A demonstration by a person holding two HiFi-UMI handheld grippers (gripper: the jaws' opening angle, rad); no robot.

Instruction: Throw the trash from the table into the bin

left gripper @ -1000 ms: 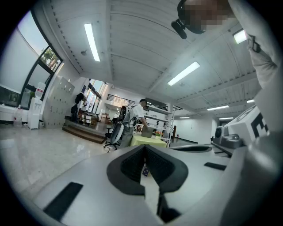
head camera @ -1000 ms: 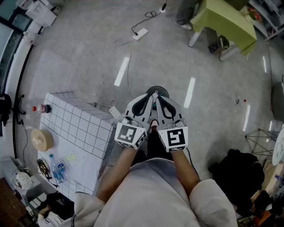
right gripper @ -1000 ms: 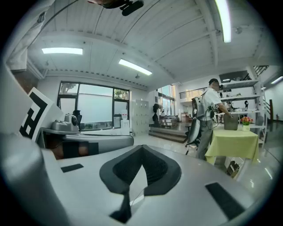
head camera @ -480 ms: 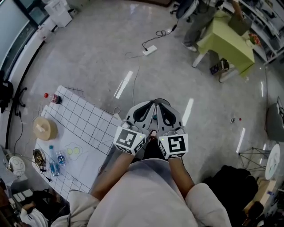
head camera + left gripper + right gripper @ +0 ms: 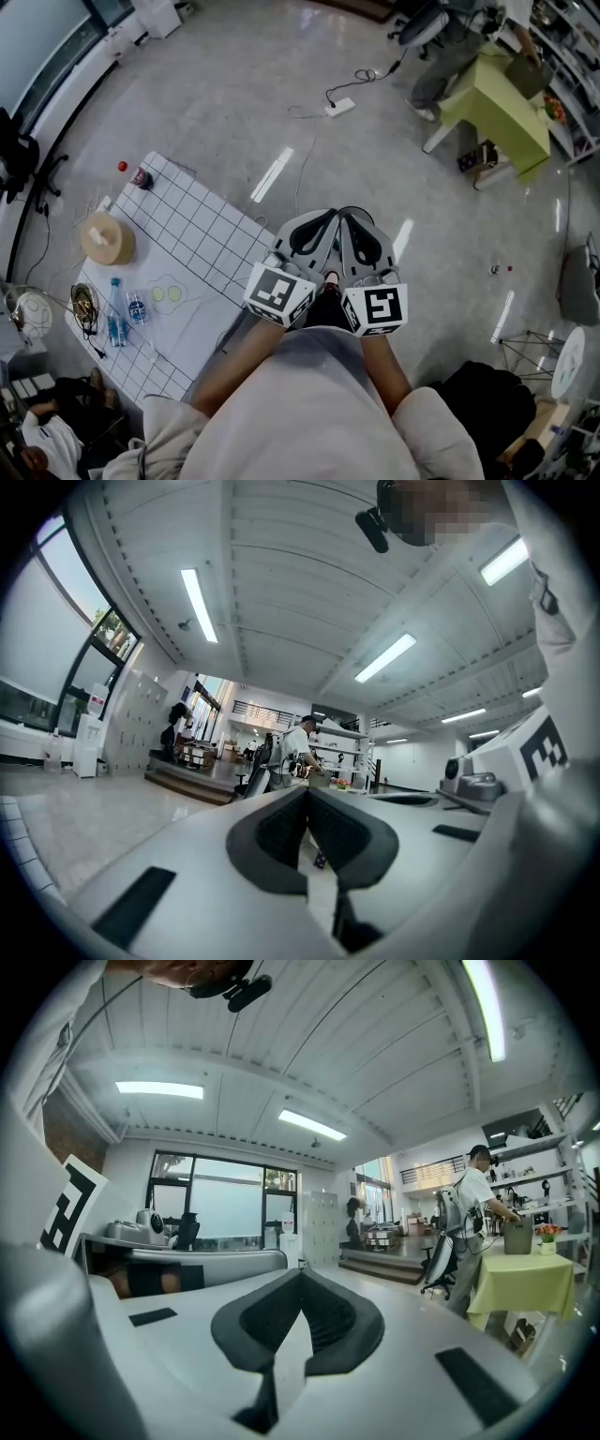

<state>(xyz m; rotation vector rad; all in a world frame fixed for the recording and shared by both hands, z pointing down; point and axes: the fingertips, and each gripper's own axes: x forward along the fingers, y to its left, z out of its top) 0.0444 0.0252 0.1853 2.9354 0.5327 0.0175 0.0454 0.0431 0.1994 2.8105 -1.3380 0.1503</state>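
left hand-held gripper (image 5: 324,218), right hand-held gripper (image 5: 349,216): jaws together, empty | plastic bottles (image 5: 114,319) on worktop (image 5: 197,234): likely light, crushable, slick | grab mid-body

Ceiling strip lights (image 5: 199,602) are shining evenly, high above the left gripper (image 5: 307,796), and more are glowing over the right gripper (image 5: 300,1276). Daylight is pouring through tall windows (image 5: 220,1208) ahead and left of the right gripper's jaws. In the head view the polished floor (image 5: 216,103) beyond both grippers is throwing back pale streaks of glare (image 5: 272,175). Shadows are falling faint and soft. Both gripper views are bending hard toward dark round edges, and the jaw shells nearest each lens are blurring.
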